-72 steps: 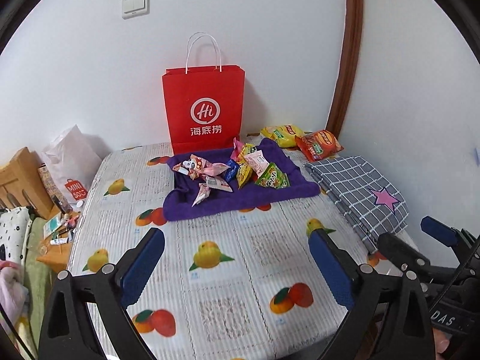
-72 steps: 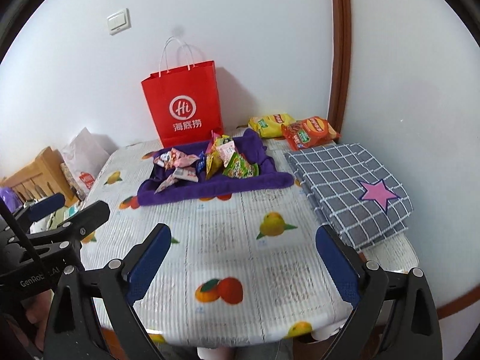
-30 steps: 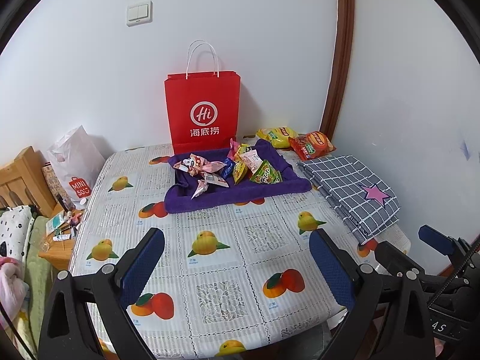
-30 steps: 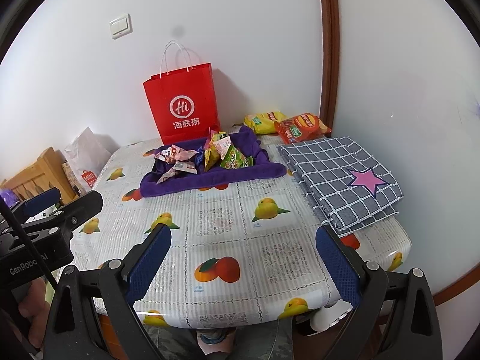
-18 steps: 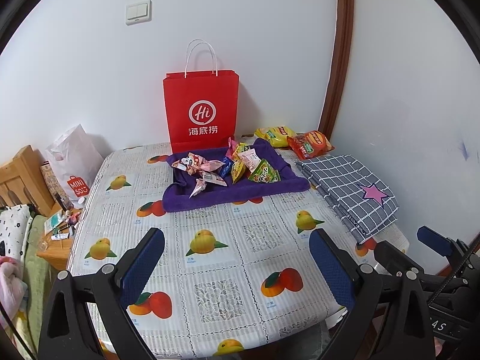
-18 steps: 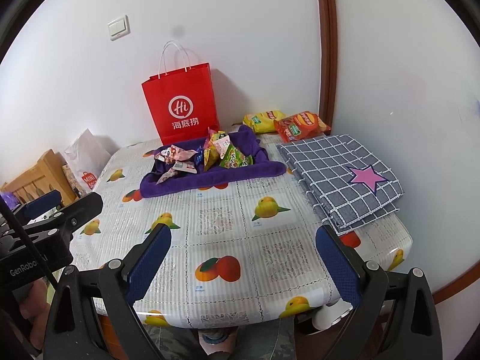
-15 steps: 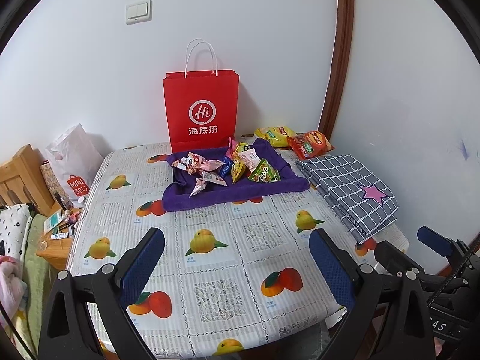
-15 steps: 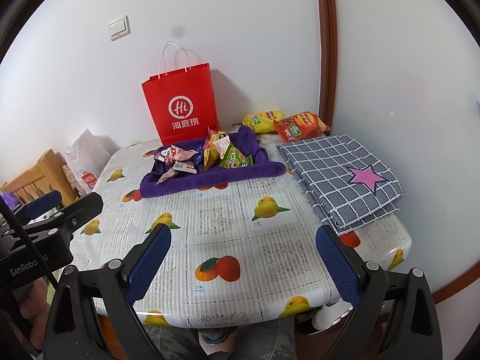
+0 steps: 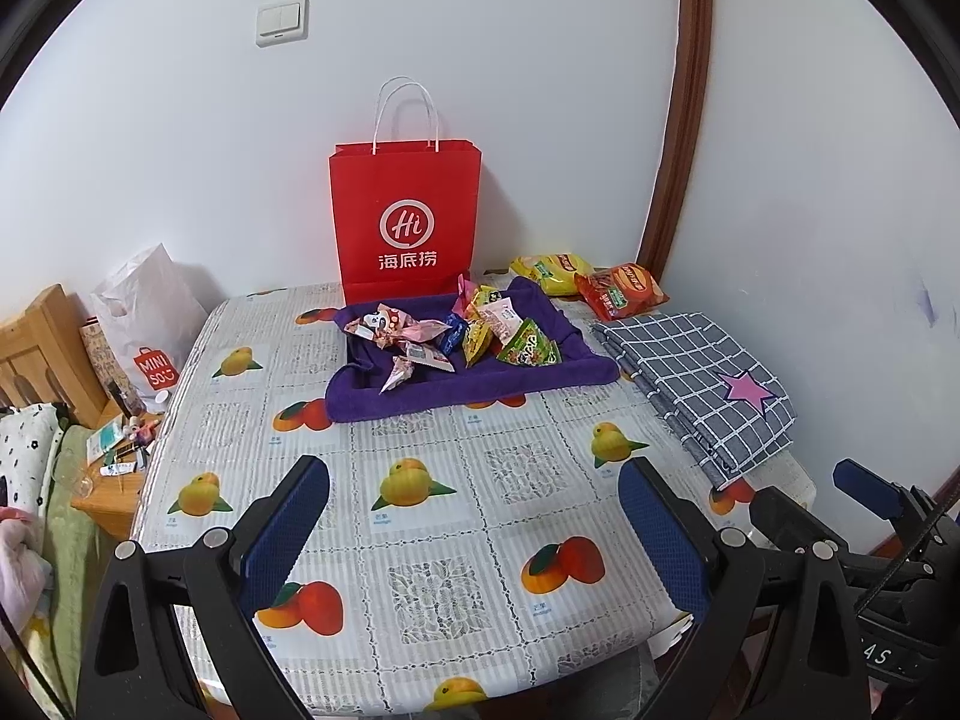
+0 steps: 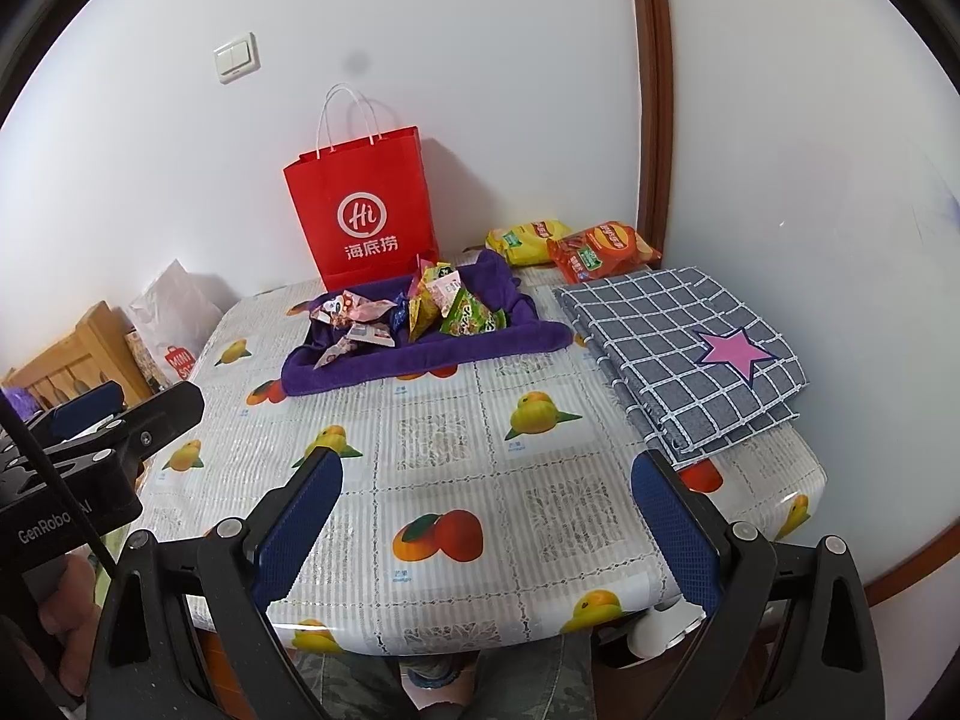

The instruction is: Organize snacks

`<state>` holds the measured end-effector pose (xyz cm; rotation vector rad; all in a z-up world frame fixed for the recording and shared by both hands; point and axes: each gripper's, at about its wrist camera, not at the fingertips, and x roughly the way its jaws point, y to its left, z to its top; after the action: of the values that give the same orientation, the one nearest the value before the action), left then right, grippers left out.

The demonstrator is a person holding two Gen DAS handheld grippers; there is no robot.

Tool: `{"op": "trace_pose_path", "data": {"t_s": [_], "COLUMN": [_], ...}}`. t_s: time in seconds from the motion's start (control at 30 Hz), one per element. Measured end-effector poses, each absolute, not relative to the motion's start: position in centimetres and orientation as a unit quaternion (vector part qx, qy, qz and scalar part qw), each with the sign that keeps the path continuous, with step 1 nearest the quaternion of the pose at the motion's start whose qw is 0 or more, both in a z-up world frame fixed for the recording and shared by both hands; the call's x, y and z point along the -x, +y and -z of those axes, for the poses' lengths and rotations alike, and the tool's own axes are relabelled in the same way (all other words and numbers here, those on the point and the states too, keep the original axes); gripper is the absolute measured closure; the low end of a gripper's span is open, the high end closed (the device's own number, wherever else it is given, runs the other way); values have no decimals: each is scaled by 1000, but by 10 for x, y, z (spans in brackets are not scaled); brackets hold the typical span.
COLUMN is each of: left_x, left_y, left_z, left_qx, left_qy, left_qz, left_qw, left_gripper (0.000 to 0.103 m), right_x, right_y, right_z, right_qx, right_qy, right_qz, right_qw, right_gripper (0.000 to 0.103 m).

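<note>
Snacks [image 9: 462, 333] heaped on purple towel [image 9: 468, 381] before red bag [image 9: 405, 222]; two chip packets [image 9: 591, 285] beside. Left gripper [image 9: 474, 525] and right gripper [image 10: 486, 531]: jaws wide, empty, drawn back toward near surface [image 9: 456, 594] edge; snacks unmoved meanwhile.

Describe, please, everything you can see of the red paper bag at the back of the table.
The red paper bag stands upright at the table's far edge against the white wall, its mouth open at the top. It looks like stiff paper, with two thin white cord handles rising above the rim. The front carries a white circle with "Hi" and three white Chinese characters beneath. Its base sits just behind the purple cloth tray of snacks; whether they touch, and what is inside, cannot be told.
</note>
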<state>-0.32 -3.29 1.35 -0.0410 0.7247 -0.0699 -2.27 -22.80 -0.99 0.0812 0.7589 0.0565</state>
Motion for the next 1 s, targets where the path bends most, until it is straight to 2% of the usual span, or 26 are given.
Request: {"op": "trace_pose_path", "data": {"t_s": [1.0], "left_x": [3], "left_y": [-30], "left_z": [-14], "left_qx": [22], "left_qy": [355], "left_qz": [35], "left_qw": [934], "left_gripper": [5], "right_x": [28], "right_y": [-218], "right_z": [7], "right_qx": [-40], "right_qy": [366], "right_qz": [-31], "right_qw": [929], "right_gripper": [7]}}
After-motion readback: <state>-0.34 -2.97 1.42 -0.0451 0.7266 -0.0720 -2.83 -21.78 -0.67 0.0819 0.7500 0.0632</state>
